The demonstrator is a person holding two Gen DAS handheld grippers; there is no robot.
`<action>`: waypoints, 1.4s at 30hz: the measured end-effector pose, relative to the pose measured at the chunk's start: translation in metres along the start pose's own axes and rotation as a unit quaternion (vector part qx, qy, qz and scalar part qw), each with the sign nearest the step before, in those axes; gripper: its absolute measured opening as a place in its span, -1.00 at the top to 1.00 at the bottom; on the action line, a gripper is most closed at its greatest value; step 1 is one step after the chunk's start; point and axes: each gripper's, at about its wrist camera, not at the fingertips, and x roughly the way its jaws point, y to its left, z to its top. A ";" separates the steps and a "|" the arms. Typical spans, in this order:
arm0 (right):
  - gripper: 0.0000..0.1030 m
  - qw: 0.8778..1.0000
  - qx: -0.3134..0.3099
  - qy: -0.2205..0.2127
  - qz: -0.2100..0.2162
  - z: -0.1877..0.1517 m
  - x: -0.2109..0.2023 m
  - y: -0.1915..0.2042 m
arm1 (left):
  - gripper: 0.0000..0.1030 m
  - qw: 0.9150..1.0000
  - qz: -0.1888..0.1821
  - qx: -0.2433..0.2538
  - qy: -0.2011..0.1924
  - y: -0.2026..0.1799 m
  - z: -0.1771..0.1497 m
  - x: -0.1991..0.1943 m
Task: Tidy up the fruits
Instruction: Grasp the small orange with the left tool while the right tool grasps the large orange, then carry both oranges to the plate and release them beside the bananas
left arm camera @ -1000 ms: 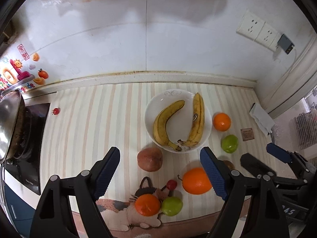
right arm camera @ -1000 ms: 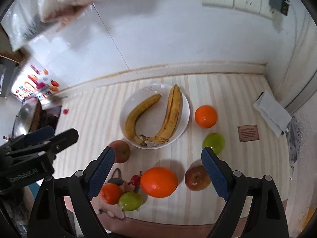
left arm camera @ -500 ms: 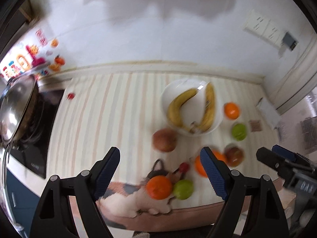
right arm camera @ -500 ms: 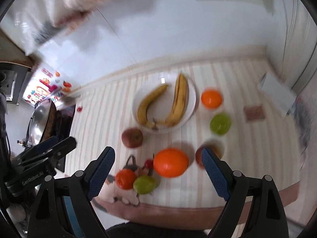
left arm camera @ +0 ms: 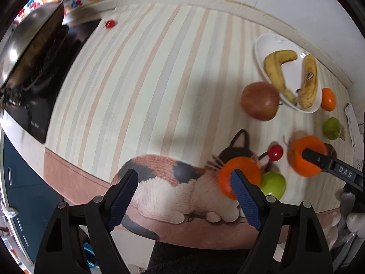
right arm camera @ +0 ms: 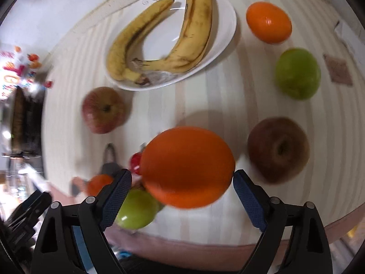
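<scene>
Nearest in the right wrist view, the right gripper (right arm camera: 182, 196) has just been spreading its fingers (right arm camera: 247, 202), and they stand released on either side of the large orange (right arm camera: 187, 166), which sits on the striped worktop (right arm camera: 219, 91) between them with gaps showing at both pads. The risk here is a rolling fruit. If one pad meets the orange before the other, it could be pushed into the green fruit (right arm camera: 136, 207) and small red fruit (right arm camera: 135, 161) crowding its left side, or towards the worktop's front edge, which lies close below. The left pad also hangs over that green fruit and may pinch it as well.

The left gripper (left arm camera: 184, 196) is likewise released, with nothing between its fingers. Its right pad overlaps a smaller orange (left arm camera: 237, 171) on the cat-pattern mat (left arm camera: 164, 182), so a closing move from there would likely nudge the fruit instead of catching it.

Farther back, two bananas (right arm camera: 159, 38) lie in the white plate (right arm camera: 225, 16), with a red apple (right arm camera: 103, 109) just beside it.

Only the left view shows the stove and pan (left arm camera: 29, 45) at the far left and the whole cat figure. Only the right view shows the dark apple (right arm camera: 278, 149) fully.
</scene>
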 end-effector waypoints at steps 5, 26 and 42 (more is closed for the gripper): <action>-0.80 0.999 -0.019 0.017 -0.024 0.006 0.011 0.010 | -0.60 1.000 -0.017 0.008 0.019 -0.009 -0.002 0.015; -0.71 0.998 -0.034 0.049 0.004 -0.028 0.029 0.020 | -0.20 0.991 -0.067 0.087 0.079 -0.079 -0.004 0.068; -0.72 0.997 -0.012 0.075 0.026 -0.051 0.028 0.002 | -0.28 0.992 -0.005 0.092 0.086 -0.067 0.000 0.083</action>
